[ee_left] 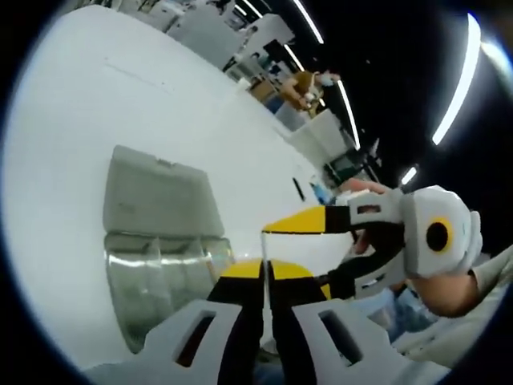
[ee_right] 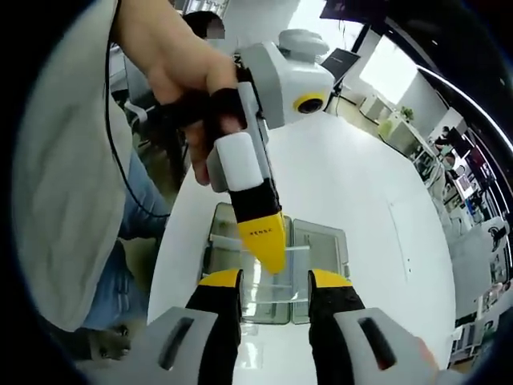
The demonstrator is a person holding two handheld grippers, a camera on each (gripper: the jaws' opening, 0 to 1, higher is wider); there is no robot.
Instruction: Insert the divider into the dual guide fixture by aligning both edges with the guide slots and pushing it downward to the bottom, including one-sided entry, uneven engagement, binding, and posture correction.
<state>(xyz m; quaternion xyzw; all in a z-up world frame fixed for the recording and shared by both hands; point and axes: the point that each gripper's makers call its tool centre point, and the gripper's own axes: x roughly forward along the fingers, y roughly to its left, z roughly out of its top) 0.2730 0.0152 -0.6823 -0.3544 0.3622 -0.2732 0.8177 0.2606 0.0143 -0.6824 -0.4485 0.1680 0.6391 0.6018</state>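
A clear plastic guide fixture [ee_left: 160, 285] lies on the white table [ee_left: 120, 96], its grey lid [ee_left: 160, 192] folded open beside it. My left gripper [ee_left: 265, 269] is shut on a thin transparent divider [ee_left: 263, 243], seen edge-on above the jaw tips. In the right gripper view the left gripper [ee_right: 266, 241] hangs over the fixture [ee_right: 228, 245] with the divider [ee_right: 240, 257] as a pale strip under its yellow tip. My right gripper [ee_right: 274, 279] stands open just before the fixture. From the right, the right gripper [ee_left: 309, 250] reaches in, its upper yellow jaw tip at the divider's edge.
A person's hand [ee_right: 184, 80] holds the left gripper, with a light shirt [ee_right: 72, 160] and jeans [ee_right: 128, 273] at the table's near edge. The table [ee_right: 361, 184] stretches bare beyond the lid [ee_right: 325, 241]. Desks and shelving [ee_left: 272, 48] stand far off.
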